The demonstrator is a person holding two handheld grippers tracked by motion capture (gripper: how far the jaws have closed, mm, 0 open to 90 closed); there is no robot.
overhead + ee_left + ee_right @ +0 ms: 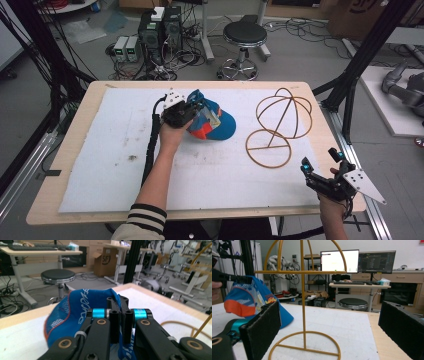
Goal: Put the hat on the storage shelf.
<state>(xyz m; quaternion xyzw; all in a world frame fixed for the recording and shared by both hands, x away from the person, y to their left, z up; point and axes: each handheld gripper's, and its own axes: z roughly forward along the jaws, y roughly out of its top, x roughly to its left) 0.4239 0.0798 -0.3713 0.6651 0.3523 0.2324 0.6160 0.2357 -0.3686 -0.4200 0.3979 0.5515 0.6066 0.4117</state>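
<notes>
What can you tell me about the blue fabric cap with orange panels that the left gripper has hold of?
The blue fabric cap with orange panels is soft, with white lettering on an inner band and a mesh section edged in orange. It looks crumpled and tilted, apparently lifted at the pinched side, its lower edge by the white padded mat. The left gripper is shut on its fabric edge. The yellow wire hat stand is to its right, apart from it.
</notes>
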